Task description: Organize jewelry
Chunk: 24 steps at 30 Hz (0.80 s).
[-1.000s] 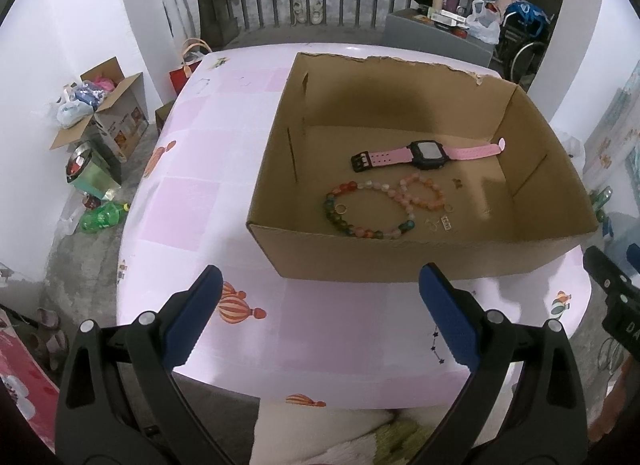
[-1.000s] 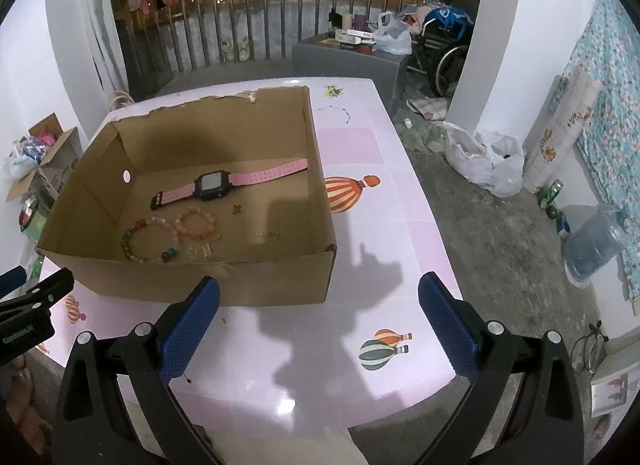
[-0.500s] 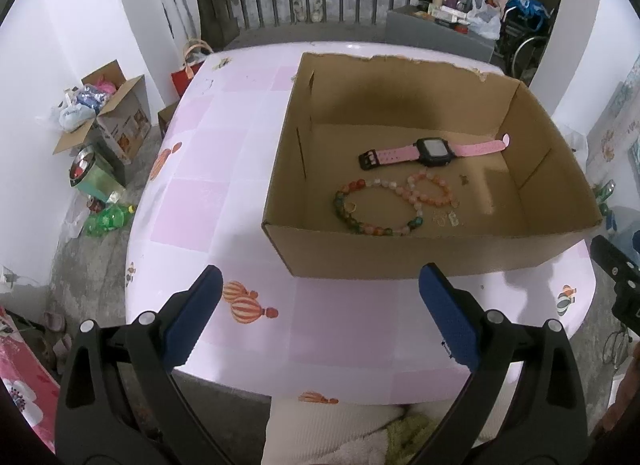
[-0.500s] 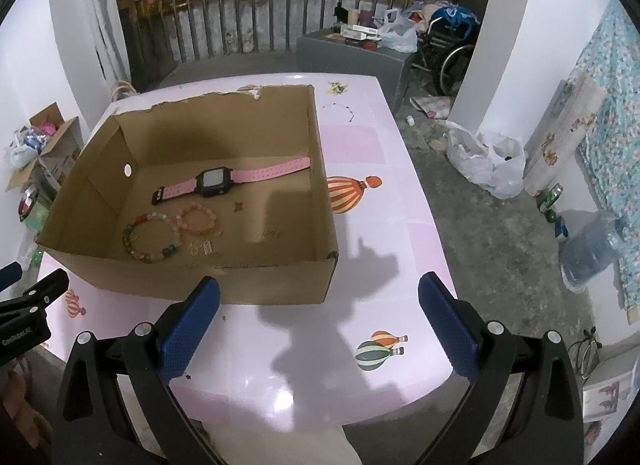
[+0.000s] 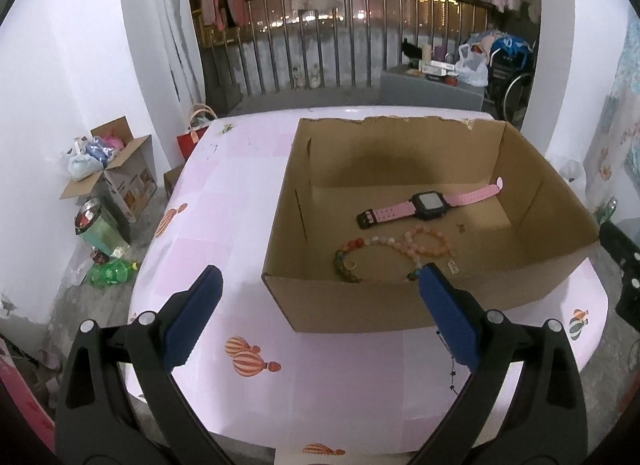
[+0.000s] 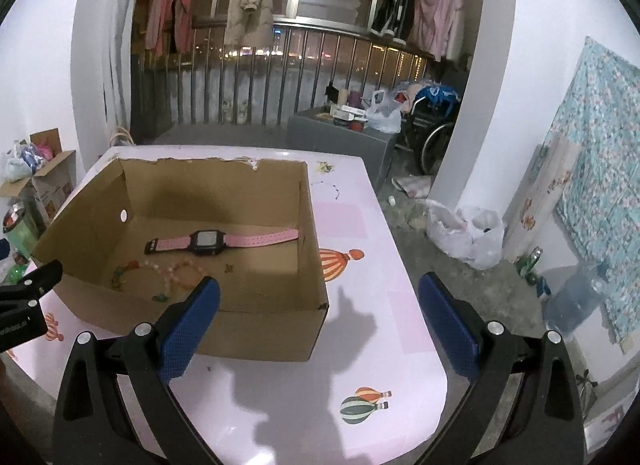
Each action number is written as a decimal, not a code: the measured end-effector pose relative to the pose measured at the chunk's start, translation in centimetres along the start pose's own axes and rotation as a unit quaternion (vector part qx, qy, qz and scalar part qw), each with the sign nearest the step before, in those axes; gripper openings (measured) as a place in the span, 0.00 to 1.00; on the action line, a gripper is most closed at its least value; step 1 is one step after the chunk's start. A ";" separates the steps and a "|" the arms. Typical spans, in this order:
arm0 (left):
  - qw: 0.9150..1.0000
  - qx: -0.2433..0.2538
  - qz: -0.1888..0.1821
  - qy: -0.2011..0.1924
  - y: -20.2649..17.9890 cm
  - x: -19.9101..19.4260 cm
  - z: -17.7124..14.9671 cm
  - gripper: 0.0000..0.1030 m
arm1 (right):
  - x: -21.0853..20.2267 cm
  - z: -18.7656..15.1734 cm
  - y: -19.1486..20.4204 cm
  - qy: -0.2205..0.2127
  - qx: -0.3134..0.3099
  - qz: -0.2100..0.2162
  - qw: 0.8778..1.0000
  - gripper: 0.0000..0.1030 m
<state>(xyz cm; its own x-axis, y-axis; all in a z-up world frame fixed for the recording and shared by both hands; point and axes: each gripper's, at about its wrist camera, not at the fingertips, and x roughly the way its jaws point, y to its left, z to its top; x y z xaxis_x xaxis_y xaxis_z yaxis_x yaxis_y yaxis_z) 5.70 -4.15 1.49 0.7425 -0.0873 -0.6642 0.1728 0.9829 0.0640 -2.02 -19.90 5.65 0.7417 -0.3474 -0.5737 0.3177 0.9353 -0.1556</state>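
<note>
Brown cardboard box [image 5: 400, 305] sits on a pink checked tablecloth [image 5: 224, 225] with orange striped hot-air balloons printed on it. Inside the box: a watch [image 5: 430, 205] with a black face and pink strap, plus pink-orange and multicoloured bead bracelets [image 5: 400, 249]. Gripper pads [image 5: 194, 317] are dark blue on black arms.

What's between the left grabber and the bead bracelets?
The near wall of the cardboard box, seen in the left wrist view. The open left gripper hangs over the table outside it; the bead bracelets lie inside.
</note>
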 end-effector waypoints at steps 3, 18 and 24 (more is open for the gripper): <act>1.000 -0.003 -0.003 -0.007 0.1 0.0 -0.1 0.92 | 0.2 -0.1 -0.2 0.003 0.009 0.005 1.000 0.94; 0.999 -0.026 -0.012 -0.026 0.7 0.9 -0.6 0.92 | 0.2 -0.4 -0.3 0.005 0.030 0.013 0.999 0.94; 0.999 -0.042 -0.009 -0.034 1.4 1.1 -0.7 0.92 | 0.2 -0.5 -0.2 0.005 0.033 0.013 0.999 0.94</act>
<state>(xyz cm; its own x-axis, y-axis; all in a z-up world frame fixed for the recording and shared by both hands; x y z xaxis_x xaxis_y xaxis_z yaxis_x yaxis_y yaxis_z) 6.32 -2.78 0.35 0.7822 -0.1126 -0.6127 0.1333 0.9910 -0.0119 -2.24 -20.16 5.13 0.7446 -0.3219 -0.5848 0.3364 0.9376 -0.0878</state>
